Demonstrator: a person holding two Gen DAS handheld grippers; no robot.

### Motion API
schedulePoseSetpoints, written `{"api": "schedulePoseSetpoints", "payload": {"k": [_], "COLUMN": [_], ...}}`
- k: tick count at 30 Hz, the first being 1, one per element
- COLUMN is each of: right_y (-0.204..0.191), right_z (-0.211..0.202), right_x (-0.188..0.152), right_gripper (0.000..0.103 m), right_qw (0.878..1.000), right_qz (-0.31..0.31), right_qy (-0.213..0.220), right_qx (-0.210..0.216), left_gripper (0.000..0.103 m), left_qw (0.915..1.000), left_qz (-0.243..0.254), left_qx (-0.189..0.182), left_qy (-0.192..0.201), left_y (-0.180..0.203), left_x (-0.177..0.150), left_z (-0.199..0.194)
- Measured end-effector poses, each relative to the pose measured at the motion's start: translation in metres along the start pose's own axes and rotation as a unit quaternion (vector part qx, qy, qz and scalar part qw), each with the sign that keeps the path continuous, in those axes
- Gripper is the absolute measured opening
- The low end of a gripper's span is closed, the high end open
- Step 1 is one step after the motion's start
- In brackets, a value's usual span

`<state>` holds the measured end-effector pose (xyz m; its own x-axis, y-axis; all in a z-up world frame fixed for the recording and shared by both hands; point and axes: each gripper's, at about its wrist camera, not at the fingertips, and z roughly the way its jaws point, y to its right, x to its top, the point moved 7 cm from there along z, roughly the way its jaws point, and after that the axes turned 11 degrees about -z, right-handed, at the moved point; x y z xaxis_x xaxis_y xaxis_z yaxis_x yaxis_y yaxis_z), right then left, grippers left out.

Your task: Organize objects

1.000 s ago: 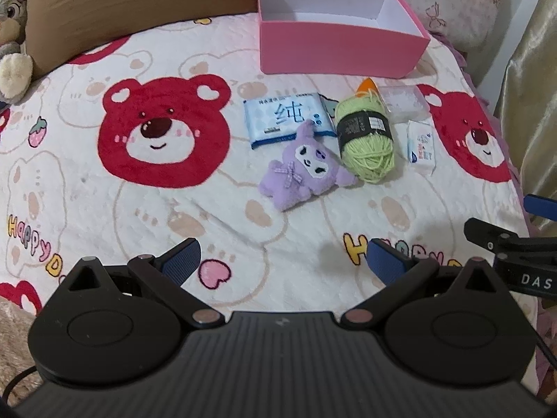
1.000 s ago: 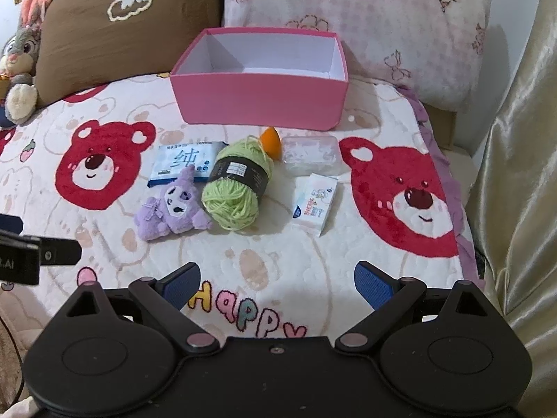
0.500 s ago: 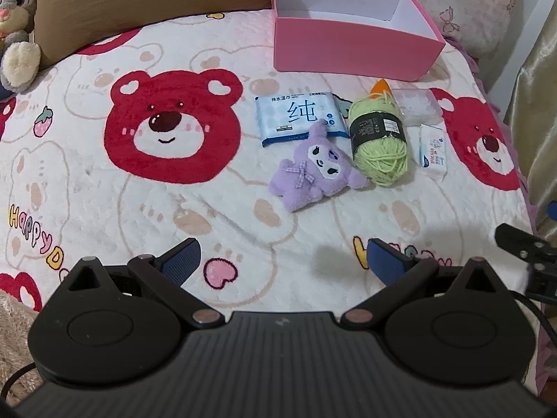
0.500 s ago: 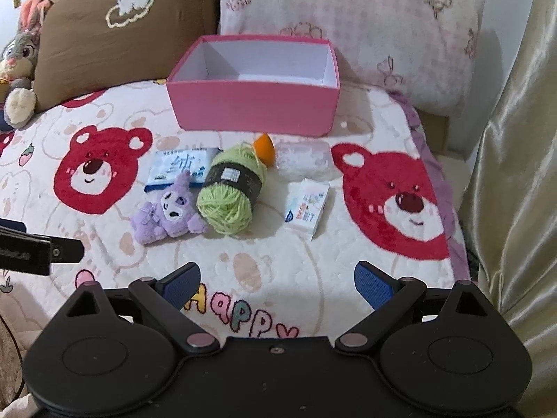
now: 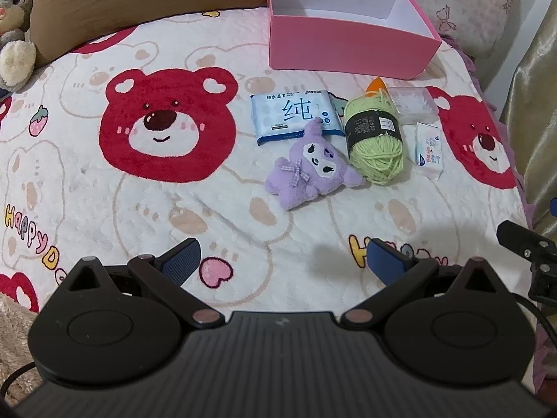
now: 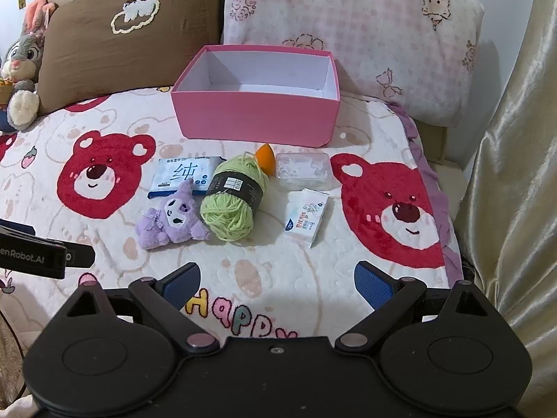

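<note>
An empty pink box (image 5: 348, 47) (image 6: 256, 118) stands at the back of the bear blanket. In front of it lie a blue wet-wipe pack (image 5: 290, 115) (image 6: 181, 176), a purple plush toy (image 5: 311, 167) (image 6: 170, 219), a green yarn ball (image 5: 376, 139) (image 6: 233, 203), an orange sponge (image 5: 376, 86) (image 6: 264, 155), a clear plastic case (image 5: 416, 102) (image 6: 303, 170) and a small white tissue pack (image 5: 429, 148) (image 6: 306, 217). My left gripper (image 5: 283, 261) and right gripper (image 6: 276, 282) both hover open over the blanket's near part, holding nothing.
A brown cushion (image 6: 128, 38) and a pink checked pillow (image 6: 365, 31) lean behind the box. A grey rabbit plush (image 6: 22, 69) sits at the far left. A gold curtain (image 6: 511, 174) hangs along the right edge of the bed.
Both grippers have drawn back and shifted slightly, so the objects sit further off in each view. Nothing on the blanket has moved.
</note>
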<state>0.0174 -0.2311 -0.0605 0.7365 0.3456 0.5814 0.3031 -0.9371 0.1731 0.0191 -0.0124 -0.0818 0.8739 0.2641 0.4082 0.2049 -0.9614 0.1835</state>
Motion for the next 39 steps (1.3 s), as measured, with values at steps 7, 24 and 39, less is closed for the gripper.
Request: {"api": "schedulePoseSetpoints", "payload": {"k": [7,24,39], "right_y": [0.001,0.003,0.005], "right_z": [0.010,0.008,0.008], "right_x": [-0.004,-0.004,-0.004], "right_gripper": [0.097,0.097,0.097], "right_qw": [1.000,1.000,1.000], "right_qz": [0.006,0.008,0.022], "right_qy": [-0.014,-0.014,-0.010], "right_qx": [0.005,-0.001,-0.003], "left_gripper": [0.103,0.103,0.103], "left_qw": [1.0000,1.0000,0.9998], "left_qz": [-0.006,-0.006,-0.015], "left_qx": [0.002,-0.007,-0.010], "left_qy": [-0.004,-0.004,0.000], "left_y": [-0.001,0.000,-0.004], "left_x": [0.000,0.001,0.005], "left_z": [0.003,-0.003,-0.010]}}
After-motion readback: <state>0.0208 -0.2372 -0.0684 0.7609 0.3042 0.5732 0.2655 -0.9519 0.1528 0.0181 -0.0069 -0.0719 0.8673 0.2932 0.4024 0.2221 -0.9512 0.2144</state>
